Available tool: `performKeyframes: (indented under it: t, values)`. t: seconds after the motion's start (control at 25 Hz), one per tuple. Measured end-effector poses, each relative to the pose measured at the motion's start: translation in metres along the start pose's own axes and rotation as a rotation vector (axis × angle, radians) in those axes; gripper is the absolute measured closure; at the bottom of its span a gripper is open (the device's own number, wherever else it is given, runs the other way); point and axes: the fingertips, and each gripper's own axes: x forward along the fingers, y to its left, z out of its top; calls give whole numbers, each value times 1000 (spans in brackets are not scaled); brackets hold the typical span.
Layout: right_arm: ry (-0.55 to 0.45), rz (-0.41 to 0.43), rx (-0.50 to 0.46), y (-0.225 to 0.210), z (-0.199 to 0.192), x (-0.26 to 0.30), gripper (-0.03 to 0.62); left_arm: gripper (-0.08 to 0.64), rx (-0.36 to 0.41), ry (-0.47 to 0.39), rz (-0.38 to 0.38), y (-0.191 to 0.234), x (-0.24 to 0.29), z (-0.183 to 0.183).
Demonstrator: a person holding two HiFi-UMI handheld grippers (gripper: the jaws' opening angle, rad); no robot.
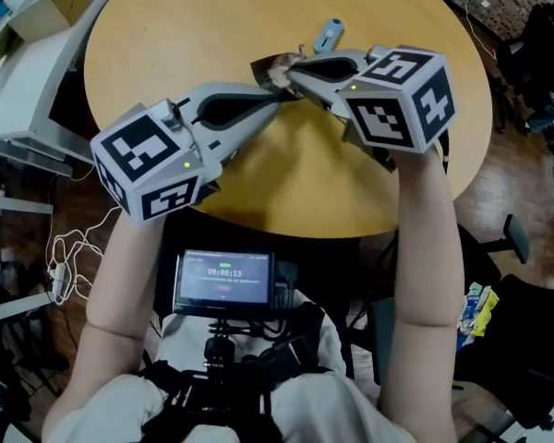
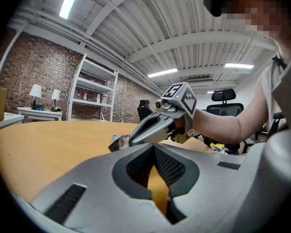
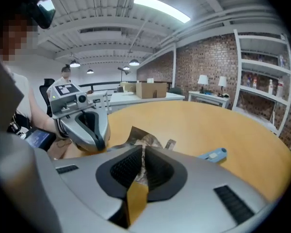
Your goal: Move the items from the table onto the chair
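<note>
1. One round pale-wood table [image 1: 166,26] lay under me.
2. I had two grey plastic grippers: my left gripper [image 1: 278,96] and my right gripper [image 1: 291,73].
3. I saw one crumpled brown foil wrapper [image 3: 145,141].
4. One small blue plastic tool [image 1: 329,33].
5. Two white-shaded lamps [image 3: 202,80].

the left gripper [image 1: 275,95] and the right gripper [image 1: 292,72] are smooth grey shells tapering to narrow tips. each carries a white cube [image 1: 152,164] printed with black square markers and a small green light [image 1: 186,165]. ribbed black pads [image 2: 138,166] line the jaws. a black harness [image 1: 212,390] over a pale top [image 1: 328,344] bears a small lit screen [image 1: 223,280].
</note>
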Motion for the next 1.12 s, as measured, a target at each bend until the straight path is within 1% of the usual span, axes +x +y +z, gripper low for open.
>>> performKeyframes:
  t: [0.08,0.2,0.4,0.68,0.84,0.96,1.12]
  values:
    - [-68,-31,10,0,3,-21,568,551,-3,-10,-26,-10,7,3]
    - [-143,-90,35,-5,-3,-54,568,551,-7,-26,-76,-28,21,9]
    - [-229,-207,112,-23,-26,-113,568,551,21,-44,-174,-61,50,30]
    - [-349,-392,227,-39,-78,-206,569,551,19,-55,-338,-119,112,52]
    - [-413,-516,299,-43,-115,-259,569,551,24,-53,-439,-157,150,60]
    - [-454,-618,356,-46,-143,-299,569,551,3,-69,-488,-178,173,68]
    - [-505,-731,429,-37,-190,-350,571,551,-29,-71,-555,-214,202,73]
